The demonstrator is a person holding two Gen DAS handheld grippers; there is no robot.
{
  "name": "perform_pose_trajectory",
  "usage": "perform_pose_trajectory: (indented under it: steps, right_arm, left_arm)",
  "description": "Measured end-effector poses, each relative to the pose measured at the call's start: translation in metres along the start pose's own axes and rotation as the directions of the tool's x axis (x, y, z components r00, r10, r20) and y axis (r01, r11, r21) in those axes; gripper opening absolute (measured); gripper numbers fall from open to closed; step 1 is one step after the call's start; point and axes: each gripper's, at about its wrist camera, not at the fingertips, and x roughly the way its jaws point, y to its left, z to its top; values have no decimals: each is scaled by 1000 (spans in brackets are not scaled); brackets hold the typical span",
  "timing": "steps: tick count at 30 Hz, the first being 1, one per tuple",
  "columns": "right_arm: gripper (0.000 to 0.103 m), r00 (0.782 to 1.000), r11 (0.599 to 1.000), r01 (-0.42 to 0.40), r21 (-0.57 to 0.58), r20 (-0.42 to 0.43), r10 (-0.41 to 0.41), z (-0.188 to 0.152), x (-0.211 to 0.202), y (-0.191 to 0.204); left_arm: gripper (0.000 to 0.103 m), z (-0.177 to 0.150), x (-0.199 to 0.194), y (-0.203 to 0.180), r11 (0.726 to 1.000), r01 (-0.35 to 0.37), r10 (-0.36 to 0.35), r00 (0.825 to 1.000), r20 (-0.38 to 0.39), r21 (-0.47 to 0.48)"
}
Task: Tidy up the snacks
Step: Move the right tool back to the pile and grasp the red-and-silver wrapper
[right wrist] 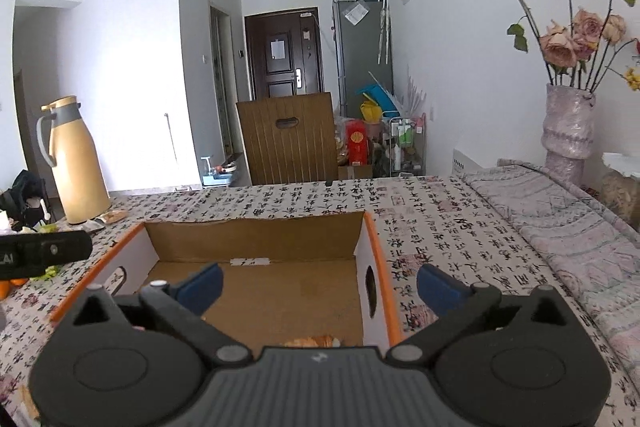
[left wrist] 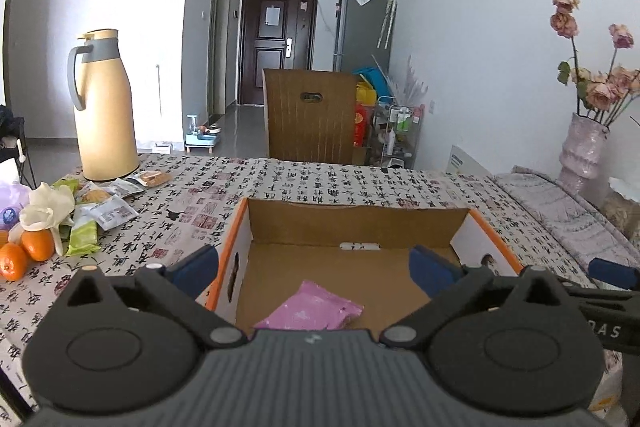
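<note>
A: Left gripper (left wrist: 316,263), what do we log?
B: Jaws spread wide, nothing between them. We see the pink snack packet (left wrist: 310,311) lying flat in the cardboard box (left wrist: 356,217), just below and ahead of the fingertips.
A: Right gripper (right wrist: 320,285)?
B: Also wide, empty, over the same box (right wrist: 256,231). A golden-brown snack (right wrist: 314,341) peeks out right under it.
A: Remaining snacks?
B: We mark the loose packets (left wrist: 108,209) far left of the left gripper, beside the thermos (left wrist: 105,107).

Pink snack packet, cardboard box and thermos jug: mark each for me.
Pink snack packet (left wrist: 310,309), left wrist view, middle of wrapper.
Cardboard box (left wrist: 356,223), left wrist view, inner far wall.
Thermos jug (left wrist: 106,115), left wrist view, body.
</note>
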Motion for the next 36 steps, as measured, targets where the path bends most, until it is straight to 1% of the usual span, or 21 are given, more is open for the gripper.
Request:
perform_pose_trajectory:
  steps: [7, 11, 18, 23, 27, 30, 32, 35, 36]
  right_arm:
    - [103, 1000, 1000, 8, -3, -4, -8, -26, -35, -8]
    - [103, 1000, 1000, 10, -2, -15, -10, -45, -51, -13]
    - [103, 998, 1000, 25, -9, -50, -25, -77, -64, -19]
    - [102, 995, 999, 33, -6, -93, -33, -95, -65, -23]
    - [95, 992, 1000, 27, -4, -119, -27, -99, -59, -22]
    - [87, 990, 1000, 19, 16, -138, -16, -96, -51, -24]
    - [85, 987, 999, 18, 37, -158, -12, -94, -42, -26]
    - [77, 978, 997, 18, 77, -209, -2, -93, -27, -30]
    - [72, 975, 996, 22, 91, -224, -1, -94, -23, -31]
  left_arm:
    - [103, -20, -26, 6, 1000, 8, -8, 1000, 7, 16]
    - [103, -37, -35, 13, 1000, 16, -16, 1000, -5, 12]
    - [103, -70, -48, 33, 1000, 21, -21, 1000, -21, -7]
    - [103, -88, -53, 45, 1000, 2, -2, 999, -49, -15]
    - [103, -95, -52, 52, 1000, -10, 9, 998, -69, -20]
    - [103, -94, -52, 53, 1000, -14, 13, 998, -68, -22]
    - [103, -93, -53, 52, 1000, -13, 11, 998, -67, -22]
    - [103, -93, -53, 52, 1000, -14, 12, 998, -68, -20]
    - [103, -93, -53, 53, 1000, -14, 13, 998, -68, -21]
